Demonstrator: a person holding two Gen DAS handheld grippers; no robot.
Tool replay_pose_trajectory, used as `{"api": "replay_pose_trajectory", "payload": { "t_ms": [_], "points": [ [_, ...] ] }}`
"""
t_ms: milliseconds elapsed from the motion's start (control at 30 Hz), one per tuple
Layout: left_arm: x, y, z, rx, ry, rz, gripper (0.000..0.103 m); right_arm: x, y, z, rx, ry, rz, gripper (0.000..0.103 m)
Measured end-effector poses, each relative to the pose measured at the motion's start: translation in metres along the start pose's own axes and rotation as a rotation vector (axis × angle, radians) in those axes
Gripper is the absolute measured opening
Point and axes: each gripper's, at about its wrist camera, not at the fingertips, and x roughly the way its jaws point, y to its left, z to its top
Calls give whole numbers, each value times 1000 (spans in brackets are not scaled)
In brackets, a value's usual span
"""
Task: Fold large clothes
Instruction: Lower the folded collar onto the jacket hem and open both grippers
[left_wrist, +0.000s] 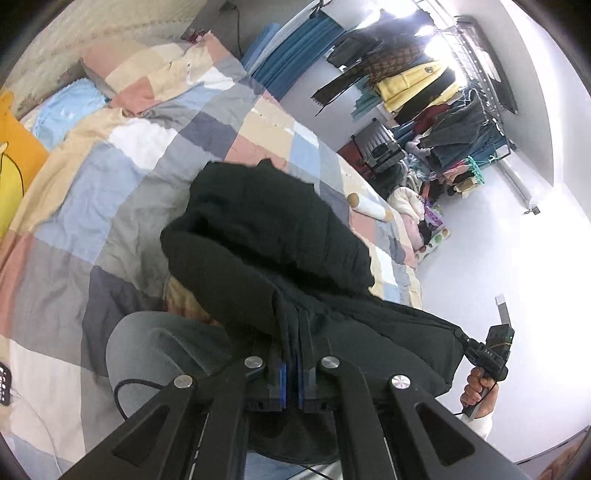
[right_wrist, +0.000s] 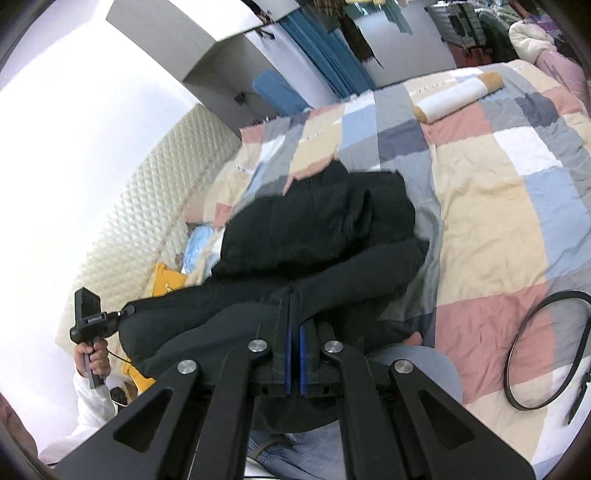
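The black garment (left_wrist: 266, 236) is pinched along one edge by both the left gripper (left_wrist: 291, 332) and the right gripper (right_wrist: 294, 314), its far part bunched mid-bed (right_wrist: 498, 206), so folding seems barely begun.

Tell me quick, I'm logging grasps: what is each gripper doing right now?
Left gripper: closed, pinching the black garment.
Right gripper: closed, pinching the same black garment.

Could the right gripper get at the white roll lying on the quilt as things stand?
Probably not right away. The right gripper is shut on the black garment, whose bulk lies between it and the white roll further up the quilt. It would likely have to let go first.
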Motion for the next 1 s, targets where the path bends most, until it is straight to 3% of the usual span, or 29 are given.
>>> {"api": "replay_pose_trajectory", "payload": {
  "t_ms": [233,500,800,1000],
  "points": [
    [7,-12,49,28,-64,18,3,11,4,44,4,-78,23,3],
    [57,-34,146,67,-127,114,3,62,-21,129,123,-137,37,3],
    [158,-25,249,-7,-159,237,4,138,-51,204,222,-153,-122,3],
    [241,-16,288,51,-141,393,5,200,-81,233,252,-114,-259,3]
  ]
}}
